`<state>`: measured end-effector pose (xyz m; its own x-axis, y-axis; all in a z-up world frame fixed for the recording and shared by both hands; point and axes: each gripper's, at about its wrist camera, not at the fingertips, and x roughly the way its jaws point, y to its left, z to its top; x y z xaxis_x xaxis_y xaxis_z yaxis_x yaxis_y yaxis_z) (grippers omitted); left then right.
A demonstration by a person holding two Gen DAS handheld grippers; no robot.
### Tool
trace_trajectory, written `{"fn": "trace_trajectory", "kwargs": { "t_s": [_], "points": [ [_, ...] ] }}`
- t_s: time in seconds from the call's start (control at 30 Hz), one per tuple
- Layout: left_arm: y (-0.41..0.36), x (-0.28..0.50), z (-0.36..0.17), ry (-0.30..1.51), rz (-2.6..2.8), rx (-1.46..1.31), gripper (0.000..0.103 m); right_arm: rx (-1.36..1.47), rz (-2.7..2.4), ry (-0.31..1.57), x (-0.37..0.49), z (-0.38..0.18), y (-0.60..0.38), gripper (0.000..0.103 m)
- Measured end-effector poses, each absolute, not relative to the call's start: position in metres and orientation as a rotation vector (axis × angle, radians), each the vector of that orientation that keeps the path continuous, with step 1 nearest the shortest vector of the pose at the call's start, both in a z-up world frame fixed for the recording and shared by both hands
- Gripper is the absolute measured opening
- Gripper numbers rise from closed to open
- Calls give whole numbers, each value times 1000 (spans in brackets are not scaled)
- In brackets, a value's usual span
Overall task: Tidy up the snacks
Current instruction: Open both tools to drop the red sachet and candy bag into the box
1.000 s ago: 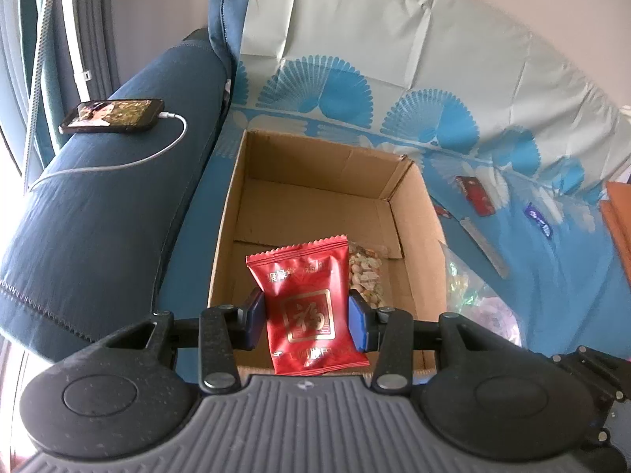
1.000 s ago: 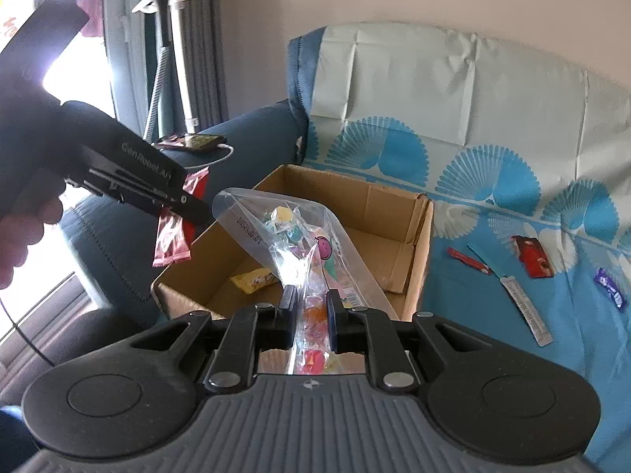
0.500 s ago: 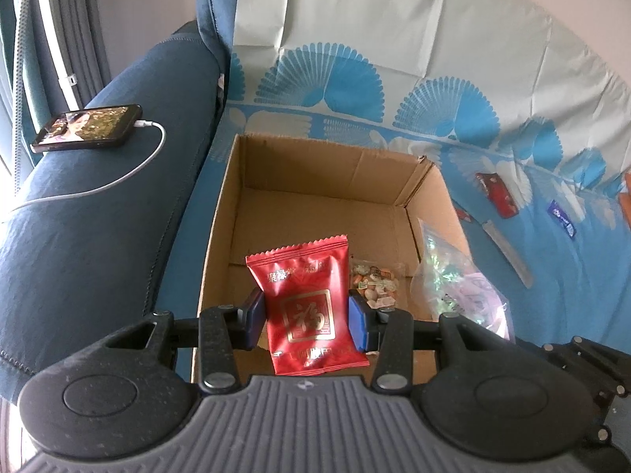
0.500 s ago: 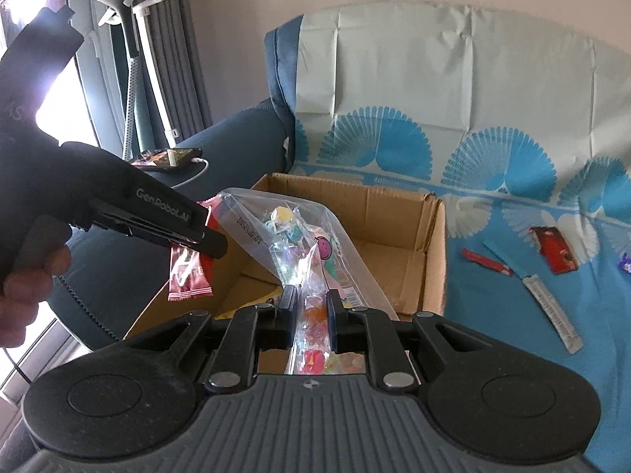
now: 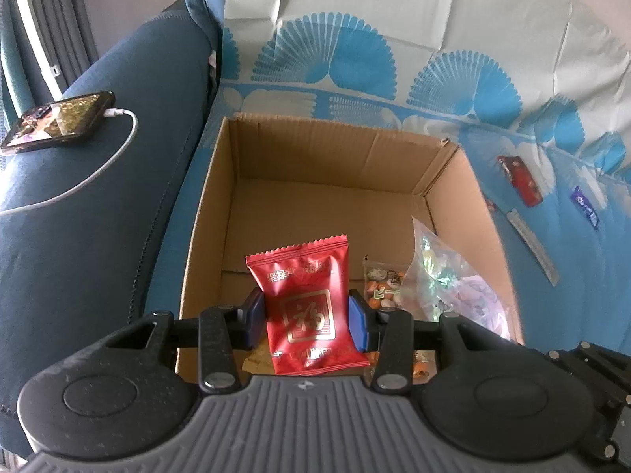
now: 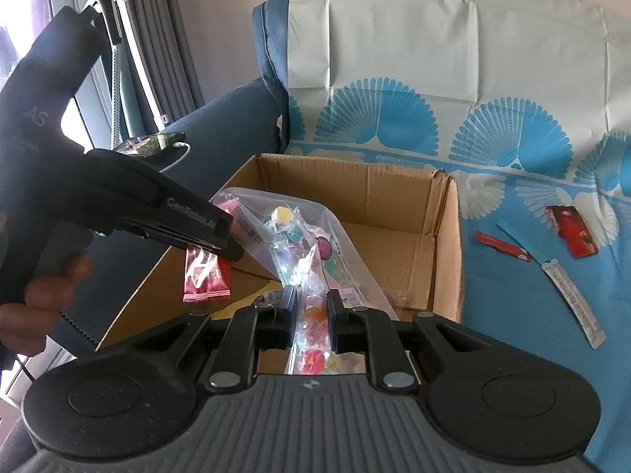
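Both snacks over the cardboard box (image 5: 205, 236), ready to drop.

My left gripper (image 5: 307, 315) clamps the red packet (image 5: 309, 307); my right gripper (image 6: 309, 307) pinches the candy bag (image 6: 303, 260). I'd lower each below the rim ahead before releasing.

From my left wrist view, the red packet (image 5: 309, 307) hides the box floor behind it, and its lower edge disappears behind the claw's housing. The small nut packet (image 5: 384, 282) is half covered by the clear candy bag (image 5: 453, 283), whose right edge is blurred. In the right wrist view, the phone (image 6: 152, 144) is mostly hidden behind the left claw (image 6: 232, 250). Print on the white strip (image 6: 574, 301) is too small to read. The person's hand (image 6: 43, 299) is cut off at the frame's edge.
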<state>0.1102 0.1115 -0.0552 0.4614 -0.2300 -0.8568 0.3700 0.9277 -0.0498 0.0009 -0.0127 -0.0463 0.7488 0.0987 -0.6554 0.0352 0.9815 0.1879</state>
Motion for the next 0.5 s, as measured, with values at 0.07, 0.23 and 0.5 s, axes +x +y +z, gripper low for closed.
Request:
{"fn": "trace_trajectory", "kwargs": {
  "t_s": [0.07, 0.23, 0.5],
  "points": [
    [109, 113, -59, 1033, -368, 160, 48, 197, 34, 729, 5, -49, -15, 17],
    [104, 118, -67, 1045, -360, 176, 48, 202, 28, 740, 12, -55, -19, 17],
    [109, 125, -66, 1057, -332, 121, 103, 239, -2, 749, 20, -55, -25, 57]
  ]
}}
